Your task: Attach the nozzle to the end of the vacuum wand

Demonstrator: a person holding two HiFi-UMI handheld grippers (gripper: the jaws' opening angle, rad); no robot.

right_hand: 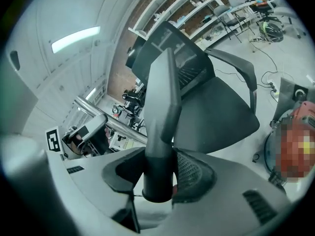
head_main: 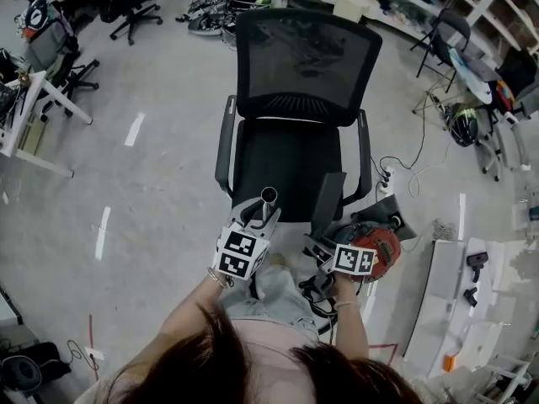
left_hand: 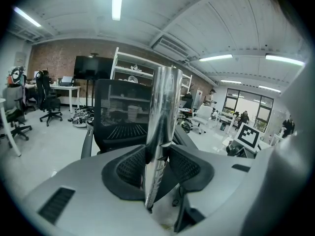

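Left gripper [head_main: 259,219] is clamping the chrome wand [head_main: 268,200], open end pointing up over the chair [head_main: 286,154], while right gripper [head_main: 324,244] is pinching the grey nozzle [head_main: 330,196] by its round collar, just right of the wand, roughly parallel, apart, collar probably needing turning toward that open end.

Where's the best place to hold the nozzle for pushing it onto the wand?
Hold the nozzle on its round barrel, from the two sides, as the right gripper does now: it is cylindrical there, while the far end tapers flat. Leave the socket end free for the wand.
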